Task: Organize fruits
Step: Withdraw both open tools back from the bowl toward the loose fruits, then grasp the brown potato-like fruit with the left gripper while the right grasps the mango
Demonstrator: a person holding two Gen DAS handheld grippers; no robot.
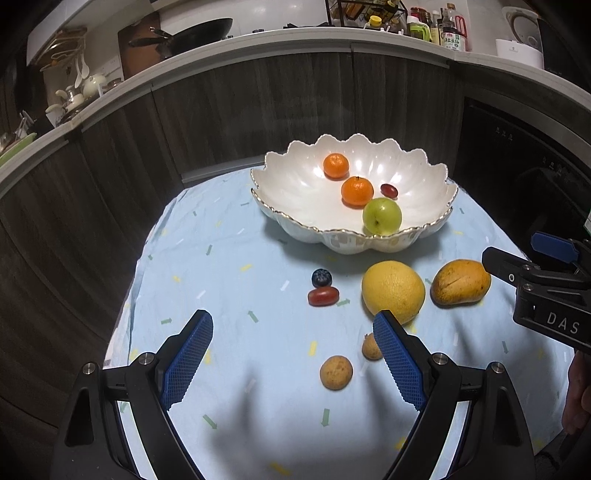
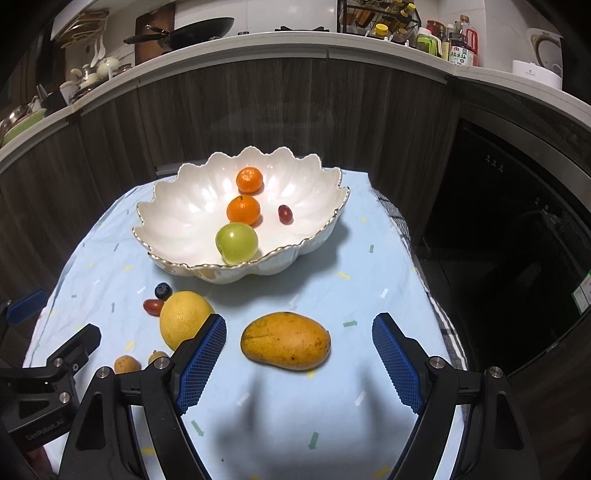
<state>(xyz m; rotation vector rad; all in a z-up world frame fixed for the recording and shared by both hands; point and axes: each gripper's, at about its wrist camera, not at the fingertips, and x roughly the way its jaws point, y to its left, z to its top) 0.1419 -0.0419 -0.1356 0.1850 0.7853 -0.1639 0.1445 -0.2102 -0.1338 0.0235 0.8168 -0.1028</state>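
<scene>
A white scalloped bowl point(image 1: 295, 218) point(image 2: 177, 236) holds two mandarins point(image 1: 357, 190), a green apple point(image 1: 382, 216) point(image 2: 236, 243) and a red grape point(image 1: 389, 190). On the blue cloth lie a yellow grapefruit point(image 1: 393, 291) point(image 2: 183, 318), a mango point(image 1: 461, 282) point(image 2: 285, 340), a blueberry point(image 1: 321, 277), a red cherry tomato point(image 1: 323, 296) and two small brown fruits point(image 1: 335, 372). My left gripper point(image 1: 293, 323) is open above the cloth, its right finger beside the grapefruit. My right gripper point(image 2: 299, 325) is open, with the mango lying just beyond its fingertips.
The blue cloth point(image 1: 229, 266) covers a small table that ends close on both sides. Dark cabinet fronts point(image 1: 221, 110) rise behind it, under a counter with a pan point(image 1: 199, 31) and bottles point(image 1: 450, 33). A dark appliance point(image 2: 517, 240) stands at the right.
</scene>
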